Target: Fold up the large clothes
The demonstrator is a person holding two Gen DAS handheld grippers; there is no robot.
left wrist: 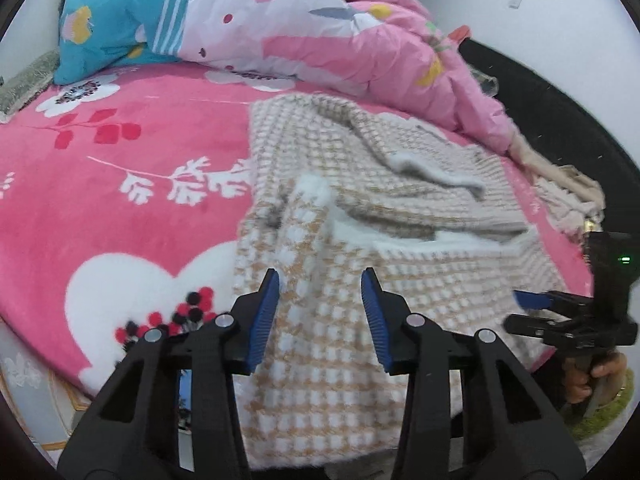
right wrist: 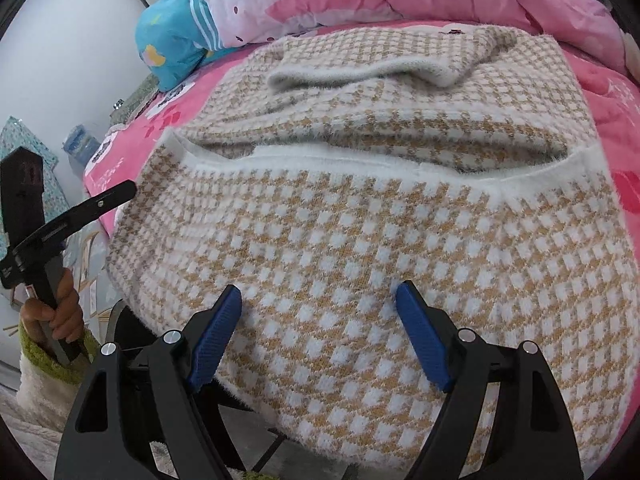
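Observation:
A large fuzzy sweater [left wrist: 360, 216] in a tan and white check lies on the pink bed, its near part hanging over the bed's front edge. It also fills the right wrist view [right wrist: 360, 220], with a white-trimmed band across the middle and a sleeve folded over the far part. My left gripper [left wrist: 320, 292] is open and empty, just above the sweater's near left part. My right gripper [right wrist: 318, 300] is open and empty over the near edge of the sweater. The right gripper also shows at the right of the left wrist view [left wrist: 532, 300]. The left gripper's black body shows at the left of the right wrist view [right wrist: 60, 224].
A pink flowered blanket [left wrist: 120, 184] covers the bed. A pink and blue quilt [left wrist: 280, 28] is piled along the far side. A beige cloth [left wrist: 568, 184] lies at the right edge. A green-edged white rug [right wrist: 48, 384] lies on the floor by the bed.

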